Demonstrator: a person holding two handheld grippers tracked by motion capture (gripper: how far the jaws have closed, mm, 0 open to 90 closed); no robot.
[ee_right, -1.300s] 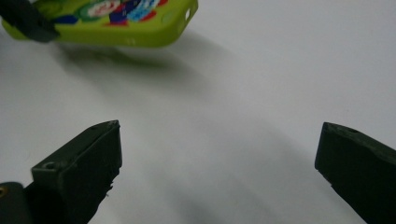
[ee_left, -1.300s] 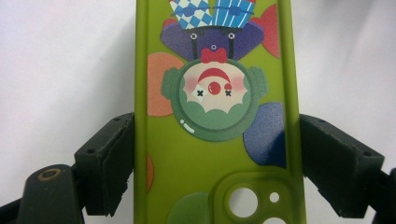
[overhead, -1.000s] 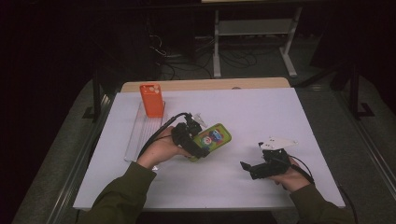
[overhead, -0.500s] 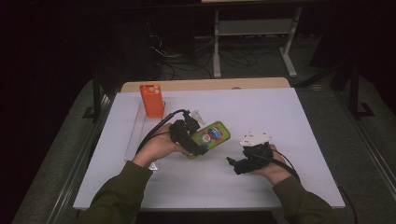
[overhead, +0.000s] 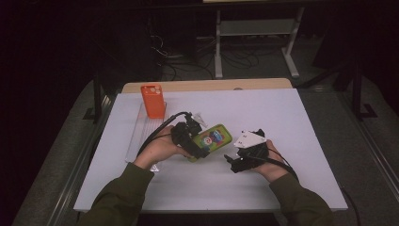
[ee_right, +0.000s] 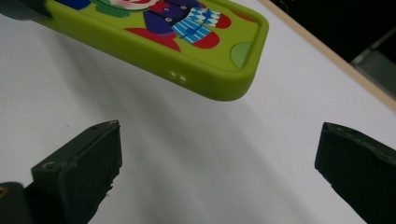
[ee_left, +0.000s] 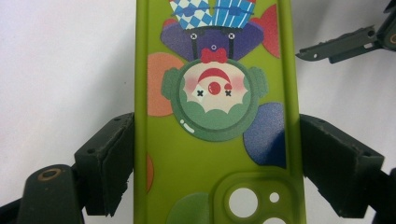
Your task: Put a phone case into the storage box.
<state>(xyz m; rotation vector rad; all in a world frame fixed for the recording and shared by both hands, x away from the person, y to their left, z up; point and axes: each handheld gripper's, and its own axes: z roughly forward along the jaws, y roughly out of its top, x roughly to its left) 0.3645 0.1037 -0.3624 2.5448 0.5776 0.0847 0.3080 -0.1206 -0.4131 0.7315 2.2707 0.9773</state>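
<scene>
A green phone case (overhead: pixel 214 139) printed with a clown is held a little above the white table, its free end toward the right. My left gripper (overhead: pixel 195 143) is shut on it; in the left gripper view both pads (ee_left: pixel 109 165) press the long edges of the green phone case (ee_left: pixel 215 140). My right gripper (overhead: pixel 231 162) stands open just right of the case, jaws wide with nothing between them. In the right gripper view the green phone case (ee_right: pixel 187 44) hangs ahead of the open jaws, apart from them.
An orange phone case (overhead: pixel 153 100) stands upright at the far end of a clear tray (overhead: pixel 136 136) on the left of the white table (overhead: pixel 282 117). A wooden edge runs along the table's far side; shelving legs and cables lie beyond.
My right gripper has moved left, toward the free end of the green case. The left gripper has kept still with the case in it.
</scene>
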